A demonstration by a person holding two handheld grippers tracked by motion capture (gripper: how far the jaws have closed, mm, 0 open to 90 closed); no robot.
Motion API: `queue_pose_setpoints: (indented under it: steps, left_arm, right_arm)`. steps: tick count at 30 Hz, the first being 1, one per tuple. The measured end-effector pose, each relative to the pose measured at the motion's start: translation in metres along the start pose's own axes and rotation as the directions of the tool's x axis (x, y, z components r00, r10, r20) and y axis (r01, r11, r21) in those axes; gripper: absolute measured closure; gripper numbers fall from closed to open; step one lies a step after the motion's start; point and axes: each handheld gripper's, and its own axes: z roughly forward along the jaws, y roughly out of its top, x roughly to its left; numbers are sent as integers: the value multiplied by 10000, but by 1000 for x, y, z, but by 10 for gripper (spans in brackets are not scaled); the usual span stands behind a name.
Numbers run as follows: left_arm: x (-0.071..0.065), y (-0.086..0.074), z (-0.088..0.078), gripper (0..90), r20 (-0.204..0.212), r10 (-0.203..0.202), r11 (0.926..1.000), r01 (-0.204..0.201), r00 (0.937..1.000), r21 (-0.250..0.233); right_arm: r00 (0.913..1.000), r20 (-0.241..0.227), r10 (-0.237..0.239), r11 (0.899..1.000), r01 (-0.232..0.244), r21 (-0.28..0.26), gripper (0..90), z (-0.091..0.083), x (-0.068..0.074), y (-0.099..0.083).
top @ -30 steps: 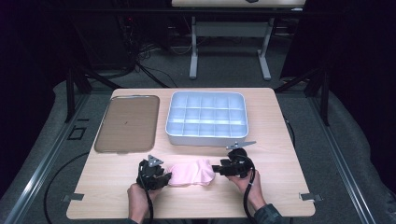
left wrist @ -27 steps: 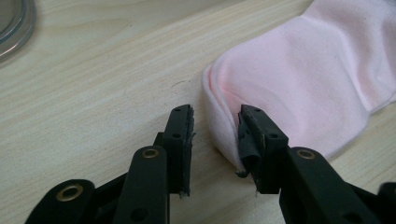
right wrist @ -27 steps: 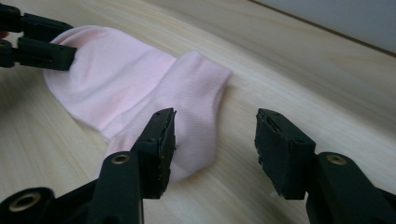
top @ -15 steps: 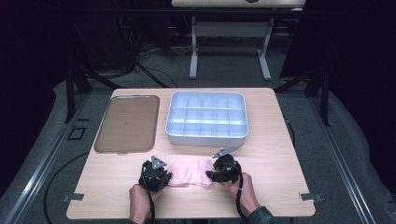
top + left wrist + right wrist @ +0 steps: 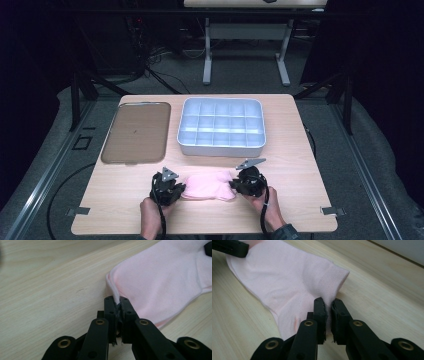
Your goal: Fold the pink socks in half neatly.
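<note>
Evidently for spreading or folding, the pink sock [image 5: 208,185] lay on the near tabletop [image 5: 300,165]. The left gripper [image 5: 117,305] had just clamped its left edge; the right gripper [image 5: 328,305] had just pinched the cuff at its right.

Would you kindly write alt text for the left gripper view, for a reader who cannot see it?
The left gripper, its black jaws rising from the bottom, is shut on the folded edge of a pink sock, having just been closing. The sock lies flat on a pale wooden table, stretching toward the upper right.
</note>
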Motion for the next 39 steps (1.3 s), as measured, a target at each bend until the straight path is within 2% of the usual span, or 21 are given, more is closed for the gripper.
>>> queue_pose_setpoints:
  steps: [1,3,5,6,8,12,14,17,18,21,23,27,31,39]
  left_arm:
    - [-2,2,1,862,34,23,10000,-23,10000,-36]
    - [-5,5,1,862,98,53,9999,-52,9999,-94]
    - [-7,9,3,861,168,61,9999,-58,9998,-145]
    - [-8,11,3,860,217,58,9998,-54,9997,-192]
    - [-10,14,6,858,302,64,9996,-56,9995,-269]
    - [-13,18,16,850,312,95,9998,-89,9995,-199]
    - [-14,18,19,832,236,93,9998,-89,9997,-190]
    - [-13,18,18,705,71,124,9997,-122,9999,-235]
    - [-13,17,17,654,32,97,9996,-96,9999,-258]
    - [-13,16,11,570,-80,137,9989,-140,9999,-453]
    - [-11,16,7,536,-115,135,9985,-141,9998,-535]
    - [-8,13,6,562,-25,62,9985,-63,10000,-536]
    - [-8,12,9,614,81,139,9990,-135,9999,-434]
    - [-10,11,10,750,213,301,9984,-290,9993,-487]
  right_arm:
    - [9998,188,-3,10000,4,-70,831,-2,0,-1]
    - [9994,339,-50,10000,51,-21,831,-6,-2,0]
    - [9990,442,54,9998,-45,-198,830,-9,-3,-1]
    - [9984,557,-128,9999,132,-64,830,-12,-4,0]
    - [9973,707,-198,9998,197,14,830,-16,-6,-1]
    - [9971,763,-49,10000,48,25,825,-20,-13,-3]
    - [9979,649,-38,9997,22,235,805,-18,-16,-4]
    - [9990,446,27,9996,-39,282,659,-14,-16,-6]
    - [9998,199,66,9997,-71,227,614,-15,-17,-7]
    - [9993,204,309,9995,-307,-57,554,-21,-19,-10]
    - [9987,110,502,9984,-499,-249,554,-26,-21,-13]
    - [9957,127,914,9952,-909,-371,555,-33,-25,-18]
    - [9927,164,1198,9920,-1191,-408,588,-32,-28,-22]
    - [9877,395,1510,9881,-1497,-341,735,-25,-28,-23]
